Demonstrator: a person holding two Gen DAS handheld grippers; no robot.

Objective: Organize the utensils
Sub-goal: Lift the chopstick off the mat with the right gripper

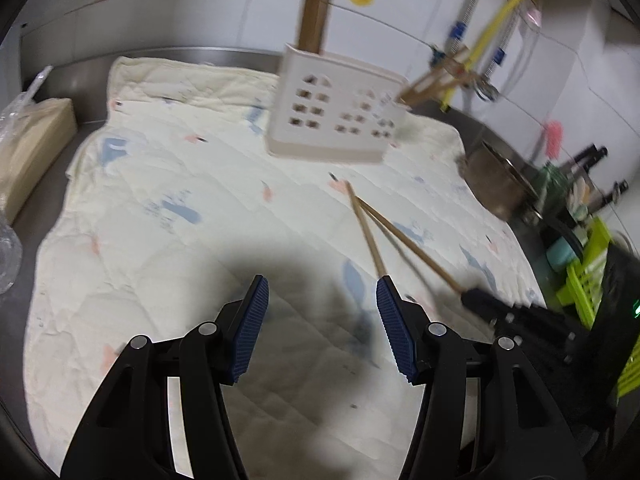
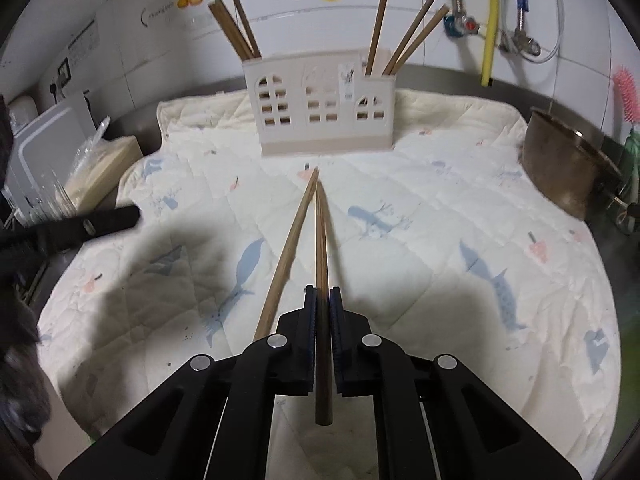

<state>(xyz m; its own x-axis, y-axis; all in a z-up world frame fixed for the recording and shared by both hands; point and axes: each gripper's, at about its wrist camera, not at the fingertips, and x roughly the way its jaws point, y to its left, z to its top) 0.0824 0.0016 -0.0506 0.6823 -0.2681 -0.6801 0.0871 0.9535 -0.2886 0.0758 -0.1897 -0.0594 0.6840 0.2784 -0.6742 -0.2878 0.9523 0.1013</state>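
The right gripper (image 2: 323,292) is clamped tight on a wooden chopstick (image 2: 321,240), which runs forward from between its blue pads and points at the holder. A second chopstick (image 2: 286,256) lies alongside on its left; its near end disappears beneath the gripper's left finger, and I cannot tell whether it is pinched too. The two tips meet just short of the holder's front.

The left gripper (image 1: 322,300) hangs over the quilted cloth (image 1: 180,184) with its jaws about half open and nothing between them. The right gripper (image 1: 480,300) and its pair of chopsticks show just beside it.

The cream utensil holder (image 2: 324,112), shaped like a little house with cut-out windows, stands upright near the back edge of the cloth-covered surface. More chopsticks lean in it: a few at its left end (image 2: 236,28) and three at its right end (image 2: 404,28). A metal pot (image 2: 560,168) sits at the right edge of the surface.
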